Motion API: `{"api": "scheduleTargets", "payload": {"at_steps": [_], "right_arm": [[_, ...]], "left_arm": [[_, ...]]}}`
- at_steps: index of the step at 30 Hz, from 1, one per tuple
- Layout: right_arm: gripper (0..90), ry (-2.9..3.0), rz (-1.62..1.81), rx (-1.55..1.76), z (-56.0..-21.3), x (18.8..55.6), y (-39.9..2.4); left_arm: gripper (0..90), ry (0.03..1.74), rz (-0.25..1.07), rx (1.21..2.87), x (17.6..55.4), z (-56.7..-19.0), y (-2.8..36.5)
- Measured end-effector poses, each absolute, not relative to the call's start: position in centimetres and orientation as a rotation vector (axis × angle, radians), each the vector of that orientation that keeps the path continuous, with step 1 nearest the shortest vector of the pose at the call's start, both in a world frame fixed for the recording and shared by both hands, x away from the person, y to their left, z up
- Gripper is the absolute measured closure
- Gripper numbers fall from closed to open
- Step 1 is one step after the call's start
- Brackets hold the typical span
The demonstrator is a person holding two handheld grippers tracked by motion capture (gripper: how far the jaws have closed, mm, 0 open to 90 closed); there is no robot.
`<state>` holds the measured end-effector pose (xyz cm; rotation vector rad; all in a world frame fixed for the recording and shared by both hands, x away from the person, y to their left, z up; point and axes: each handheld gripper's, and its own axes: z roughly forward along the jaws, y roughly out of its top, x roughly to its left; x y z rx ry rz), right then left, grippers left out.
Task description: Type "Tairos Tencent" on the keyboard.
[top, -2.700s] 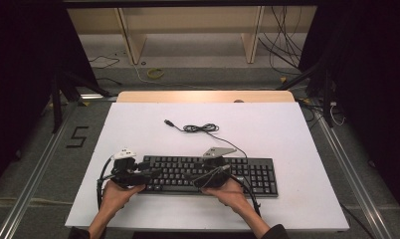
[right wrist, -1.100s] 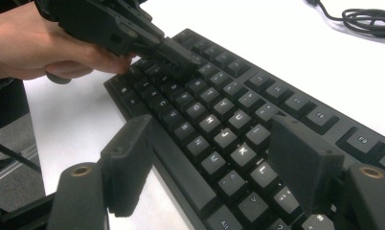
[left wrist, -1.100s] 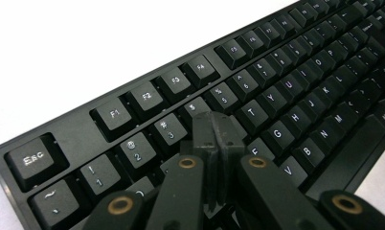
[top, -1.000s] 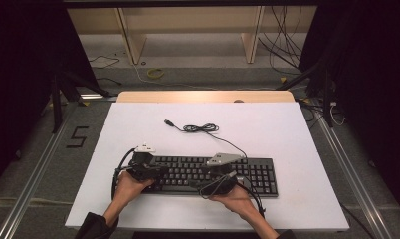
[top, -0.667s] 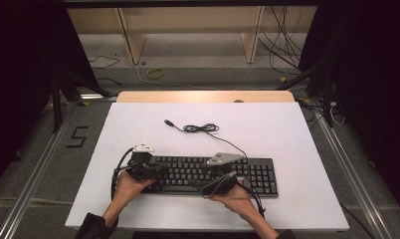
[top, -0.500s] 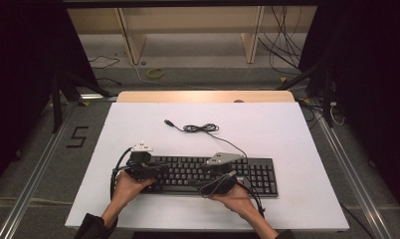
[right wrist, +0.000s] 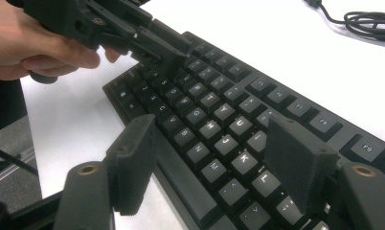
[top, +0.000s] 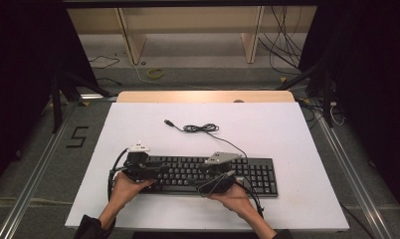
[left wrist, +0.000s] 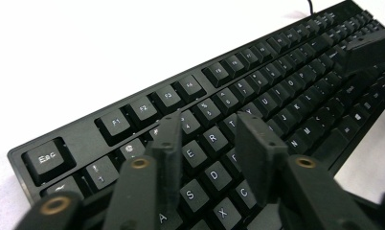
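1. High view: black keyboard [top: 213, 174] lies flat on the near half of the white table [top: 287, 129], long side across, its cable [top: 200, 128] bunched loosely just behind it on the tabletop.
2. Left gripper [top: 155, 172] sits over the keyboard's left end, held by the left hand [top: 126, 184]; right gripper [top: 208, 172] over the middle keys, held by the right hand [top: 233, 191].
3. Left gripper view: left gripper [left wrist: 209, 139] jaws have just been opening, now partly apart above the letter keys around E, R, D; nothing between the pads, only keys below. Esc key at the near left corner of the keyboard [left wrist: 286, 76].
4. Right gripper view: right gripper [right wrist: 209, 158] jaws stand wide, closed in slightly, hanging over the near edge of the keyboard [right wrist: 219, 100] around the N, M, K keys; nothing gripped.
5. Same view: left gripper [right wrist: 169, 48] tips down onto the far letter keys; whether it touches them, cannot tell.
6. Cable [right wrist: 368, 21] coil at top right, apart from both grippers.
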<state>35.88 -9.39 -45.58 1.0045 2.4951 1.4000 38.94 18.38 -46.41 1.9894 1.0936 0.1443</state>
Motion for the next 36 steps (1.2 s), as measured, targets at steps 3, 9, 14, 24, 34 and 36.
{"api": "scheduleTargets", "payload": {"at_steps": [3, 9, 14, 24, 34, 36], "right_arm": [[38.1, 2.496, 1.401, 1.005, -45.6, 36.0, -9.4], [42.7, 2.496, 1.403, 0.999, -45.6, 36.1, -9.2], [48.2, 2.505, 1.396, 0.997, -45.6, 36.2, -9.0], [63.2, 2.532, 1.36, 1.006, -45.9, 36.5, -8.2], [77.0, 2.563, 1.332, 0.983, -46.4, 36.6, -7.3], [79.3, 2.566, 1.327, 0.98, -46.5, 36.6, -7.2]], "left_arm": [[54.2, 1.098, 0.139, 1.979, 38.9, -46.3, 18.6], [47.6, 1.099, 0.143, 1.969, 38.6, -46.2, 18.8], [44.9, 1.098, 0.151, 1.96, 38.2, -46.0, 18.9], [39.1, 1.077, 0.164, 1.912, 37.6, -45.6, 19.2], [35.2, 1.056, 0.151, 1.886, 37.1, -45.6, 19.4], [34.3, 1.045, 0.153, 1.885, 36.9, -45.6, 19.4]]}}
